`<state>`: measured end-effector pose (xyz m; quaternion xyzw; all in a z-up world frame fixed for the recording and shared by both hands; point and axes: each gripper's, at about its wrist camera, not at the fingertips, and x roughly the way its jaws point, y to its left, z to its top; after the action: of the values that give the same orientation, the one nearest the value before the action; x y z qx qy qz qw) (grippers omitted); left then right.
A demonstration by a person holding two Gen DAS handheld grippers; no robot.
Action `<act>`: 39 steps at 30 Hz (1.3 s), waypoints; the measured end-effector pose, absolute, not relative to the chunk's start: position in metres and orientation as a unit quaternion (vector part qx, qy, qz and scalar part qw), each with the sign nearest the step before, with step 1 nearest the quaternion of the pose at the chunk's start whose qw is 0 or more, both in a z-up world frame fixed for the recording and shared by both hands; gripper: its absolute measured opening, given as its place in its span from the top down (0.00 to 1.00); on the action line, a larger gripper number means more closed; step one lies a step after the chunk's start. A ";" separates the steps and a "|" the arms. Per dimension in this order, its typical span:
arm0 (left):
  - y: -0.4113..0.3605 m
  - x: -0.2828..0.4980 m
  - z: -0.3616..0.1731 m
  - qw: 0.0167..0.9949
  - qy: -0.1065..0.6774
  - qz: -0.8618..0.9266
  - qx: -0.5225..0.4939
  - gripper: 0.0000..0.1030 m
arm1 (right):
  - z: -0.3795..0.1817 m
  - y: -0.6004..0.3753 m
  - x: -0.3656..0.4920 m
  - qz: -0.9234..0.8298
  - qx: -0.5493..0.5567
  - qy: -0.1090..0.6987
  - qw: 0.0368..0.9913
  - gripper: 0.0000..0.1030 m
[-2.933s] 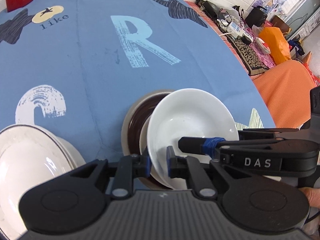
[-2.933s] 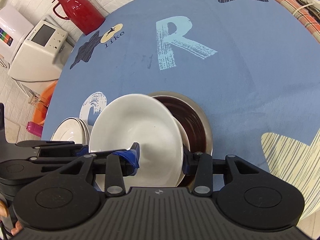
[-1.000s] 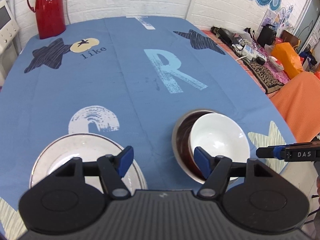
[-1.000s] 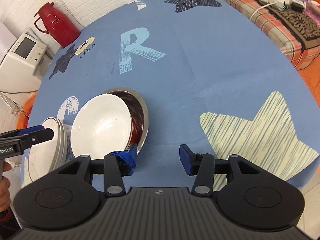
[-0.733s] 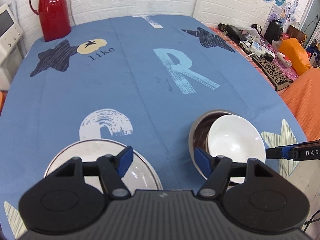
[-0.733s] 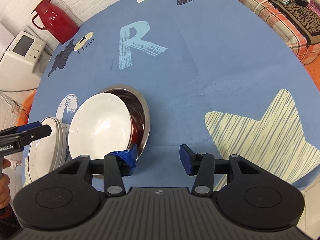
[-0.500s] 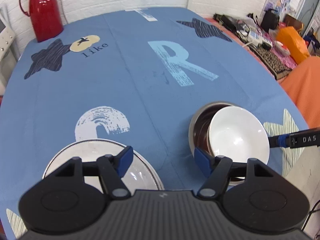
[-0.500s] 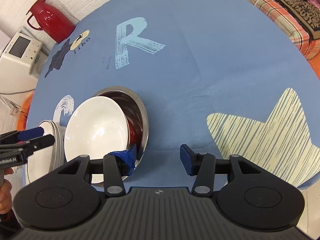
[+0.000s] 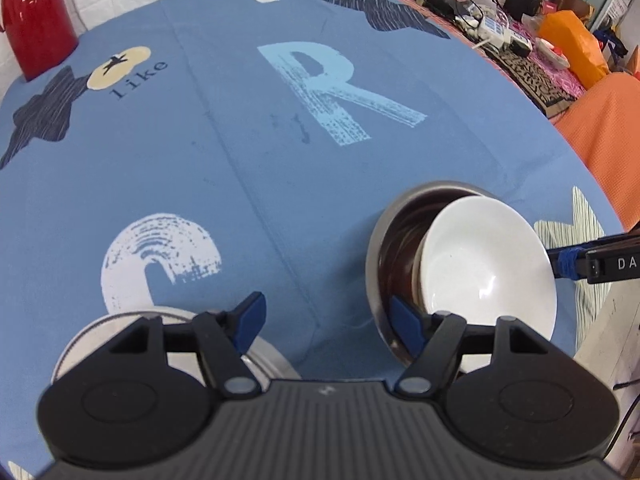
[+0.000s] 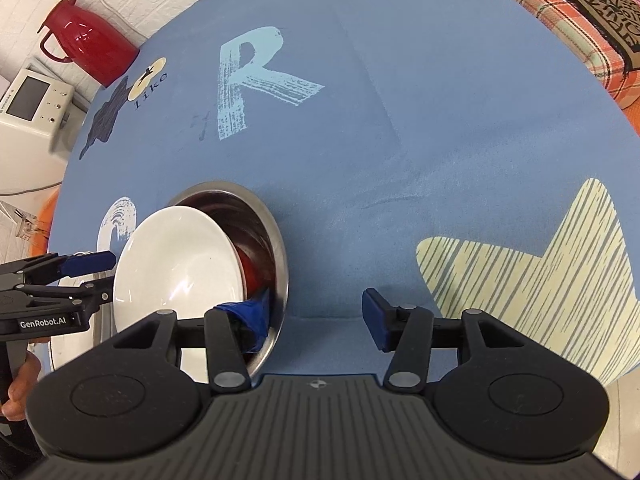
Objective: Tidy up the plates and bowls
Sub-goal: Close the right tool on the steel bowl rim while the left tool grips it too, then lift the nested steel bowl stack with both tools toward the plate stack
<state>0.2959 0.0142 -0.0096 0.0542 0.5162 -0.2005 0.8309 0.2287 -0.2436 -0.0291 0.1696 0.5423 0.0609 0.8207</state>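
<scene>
White bowl (image 9: 488, 264) sits tilted inside steel bowl (image 9: 384, 248) at near right of blue tablecloth (image 9: 240, 128), leaning on its right rim. Stacked plates (image 9: 264, 354) lie near left, apart from the bowls. Left gripper (image 9: 326, 316) hovers w/ fingers wide apart, holding nothing, one tip over the plates, other by steel bowl. Right gripper (image 10: 316, 316) also wide open & empty, left tip at steel bowl's near rim. Red flask (image 10: 86, 42) stands far left.
</scene>
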 end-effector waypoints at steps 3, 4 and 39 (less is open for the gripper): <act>0.016 0.299 -0.011 0.828 0.520 -0.203 0.046 0.28 | -0.031 -0.246 0.230 0.070 0.174 0.546 0.817 0.64; 0.017 0.299 -0.012 0.828 0.521 -0.204 0.046 0.27 | -0.032 -0.248 0.230 0.074 0.177 0.548 0.814 0.63; 0.017 0.318 -0.021 0.823 0.534 -0.189 0.034 0.17 | -0.029 -0.246 0.238 0.001 0.182 0.555 0.812 0.43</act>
<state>0.3178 0.0174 -0.0208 0.0342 0.5342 -0.1892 0.8232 0.2377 -0.2458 -0.0293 0.1816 0.5551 0.0008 0.8117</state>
